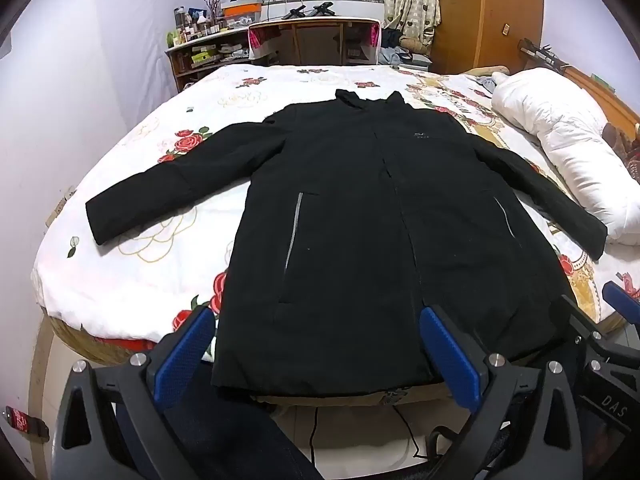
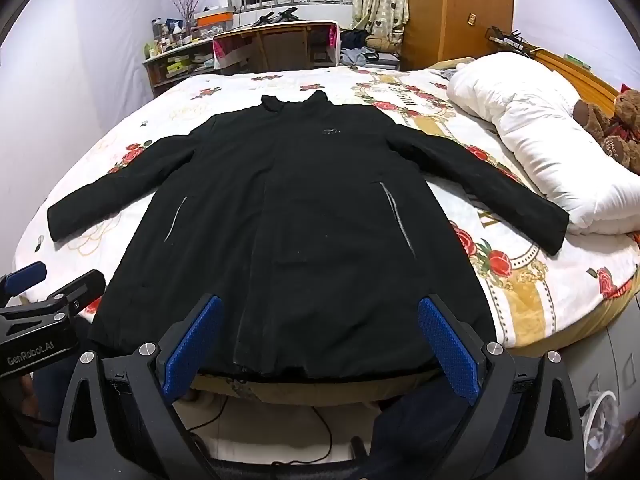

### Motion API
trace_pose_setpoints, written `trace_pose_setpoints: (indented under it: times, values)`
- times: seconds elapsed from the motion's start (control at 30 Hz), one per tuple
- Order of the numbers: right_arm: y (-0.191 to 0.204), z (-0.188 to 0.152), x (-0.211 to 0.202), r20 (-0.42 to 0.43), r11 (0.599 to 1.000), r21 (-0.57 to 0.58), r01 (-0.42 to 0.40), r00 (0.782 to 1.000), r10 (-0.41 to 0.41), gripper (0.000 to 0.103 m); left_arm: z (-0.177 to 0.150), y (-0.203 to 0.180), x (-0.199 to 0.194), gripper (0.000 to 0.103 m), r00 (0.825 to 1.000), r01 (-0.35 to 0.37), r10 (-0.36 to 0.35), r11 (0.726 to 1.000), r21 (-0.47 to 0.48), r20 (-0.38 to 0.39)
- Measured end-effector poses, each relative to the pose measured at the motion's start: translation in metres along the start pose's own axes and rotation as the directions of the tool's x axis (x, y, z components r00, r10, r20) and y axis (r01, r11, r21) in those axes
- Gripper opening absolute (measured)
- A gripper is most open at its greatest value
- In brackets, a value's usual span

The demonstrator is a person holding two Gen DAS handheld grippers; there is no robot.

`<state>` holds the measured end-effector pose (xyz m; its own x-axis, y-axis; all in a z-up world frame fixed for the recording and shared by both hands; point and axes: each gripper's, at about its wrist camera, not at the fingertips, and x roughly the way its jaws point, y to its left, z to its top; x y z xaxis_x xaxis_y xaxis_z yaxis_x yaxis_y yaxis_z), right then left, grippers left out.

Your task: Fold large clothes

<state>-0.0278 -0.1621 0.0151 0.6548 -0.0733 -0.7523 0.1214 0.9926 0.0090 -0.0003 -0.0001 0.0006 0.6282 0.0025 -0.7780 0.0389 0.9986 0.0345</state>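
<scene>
Black, matte fabric covers most of both views: a long jacket (image 1: pixel 360 208) (image 2: pixel 288 216) lies flat and face up on the bed (image 1: pixel 132 280) (image 2: pixel 540 292), collar toward the far desk, hem at the near edge of the mattress, both sleeves spread out and angled down. Two thin grey pocket strips slant across its lower front, and a small pale logo sits on its chest. Under the jacket, the bed's cover is white cloth printed with red roses and gold bands. Right of the jacket's sleeve lies a puffy white quilted duvet (image 1: pixel 560 152) (image 2: pixel 536 136), rolled into a long mound; a brown teddy bear (image 2: pixel 616 128) rests beyond it.

The left gripper (image 1: pixel 316 360) hangs just before the jacket's hem, its blue, knurled pads wide apart and holding nothing. The right gripper (image 2: pixel 318 352) sits likewise at the hem, fingers spread, empty. Beyond the jacket's collar a wooden desk (image 1: pixel 312 36) (image 2: pixel 276 40) carries an orange-lidded box (image 1: pixel 242 7) (image 2: pixel 214 18); its contents cannot be made out.
</scene>
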Motion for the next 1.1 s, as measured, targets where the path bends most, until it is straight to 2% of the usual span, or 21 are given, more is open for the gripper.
trace_pose_setpoints:
  times: [0.17, 0.3, 0.43, 0.57, 0.73, 1.1]
  values:
    - [0.0, 0.0, -0.001, 0.013, 0.999, 0.008, -0.036, 0.999, 0.035, 0.098, 0.002, 0.002, -0.005, 0.103, 0.999, 0.03, -0.029, 0.999, -0.023, 0.026]
    - [-0.004, 0.004, -0.013, 0.064, 0.999, 0.025, -0.046, 0.997, 0.044, 0.098, 0.007, 0.005, -0.008, 0.103, 0.998, 0.046, -0.044, 0.998, -0.039, 0.043]
    - [-0.007, 0.01, -0.019, 0.093, 0.997, 0.031, -0.069, 0.993, 0.066, 0.098, 0.013, -0.005, -0.027, 0.103, 0.993, 0.038, -0.036, 0.999, -0.015, 0.113]
    - [0.001, 0.009, -0.026, 0.128, 0.999, 0.016, -0.038, 0.991, 0.036, 0.098, 0.015, -0.001, -0.026, 0.103, 0.989, 0.041, -0.037, 0.999, -0.023, 0.143]
    - [0.002, 0.014, -0.041, 0.196, 1.0, 0.001, 0.004, 0.981, -0.005, 0.098, 0.016, 0.005, -0.026, 0.103, 0.989, 0.065, -0.057, 0.996, -0.056, 0.139]
    - [0.001, 0.013, -0.044, 0.205, 1.0, 0.002, 0.003, 0.979, -0.004, 0.098, 0.016, -0.001, -0.039, 0.103, 0.981, 0.051, -0.045, 0.998, -0.026, 0.188]
